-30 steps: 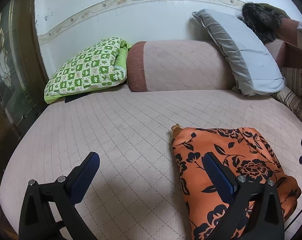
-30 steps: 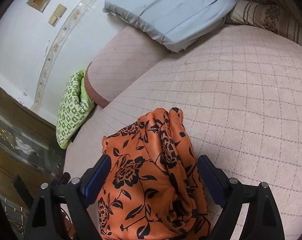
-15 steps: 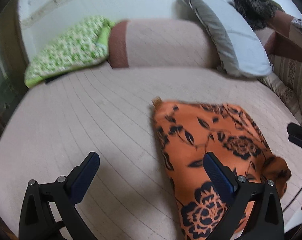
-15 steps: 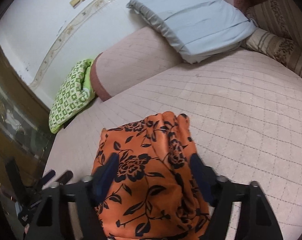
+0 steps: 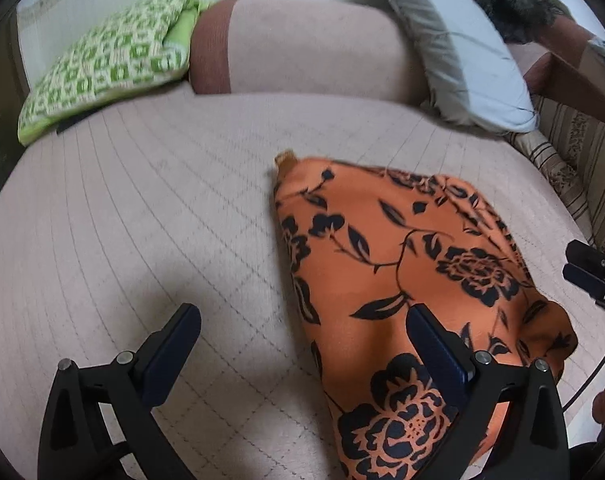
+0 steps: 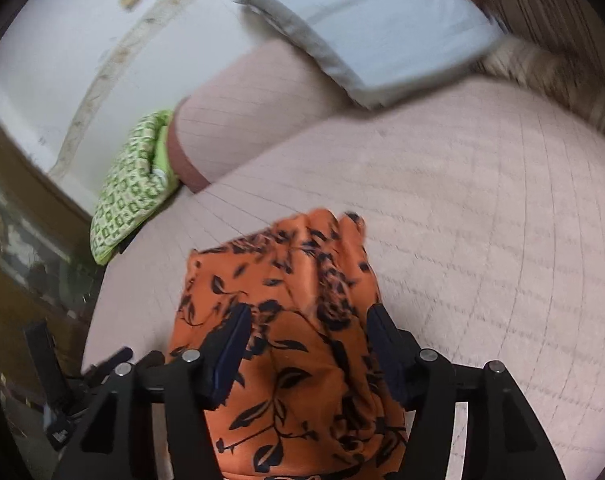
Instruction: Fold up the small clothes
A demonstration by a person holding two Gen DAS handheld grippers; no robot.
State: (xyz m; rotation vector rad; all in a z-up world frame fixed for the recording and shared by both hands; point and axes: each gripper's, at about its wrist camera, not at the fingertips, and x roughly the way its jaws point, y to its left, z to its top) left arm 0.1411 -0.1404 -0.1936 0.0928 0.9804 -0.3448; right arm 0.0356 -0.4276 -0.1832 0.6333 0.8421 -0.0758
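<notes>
An orange garment with black flowers [image 5: 402,264] lies bunched on the pink quilted bed [image 5: 162,216]. My left gripper [image 5: 302,340] is open wide, low over the bed at the garment's left edge, its right finger above the cloth. In the right wrist view the garment [image 6: 286,320] fills the space between the fingers of my right gripper [image 6: 308,332]. That gripper is partly closed, and its pads stand at the sides of the raised cloth. Whether they press it is unclear. The right gripper's fingers [image 5: 594,268] show at the right edge of the left wrist view.
A green checked pillow [image 5: 106,68], a pink bolster [image 5: 298,48] and a grey pillow [image 5: 462,48] line the wall at the back. A striped cushion [image 5: 570,164] lies at the right. Dark glass-fronted furniture [image 6: 18,248] stands left of the bed.
My right gripper has narrowed around the garment and shifted forward over it. My left gripper has tilted down and moved closer to the garment, staying open.
</notes>
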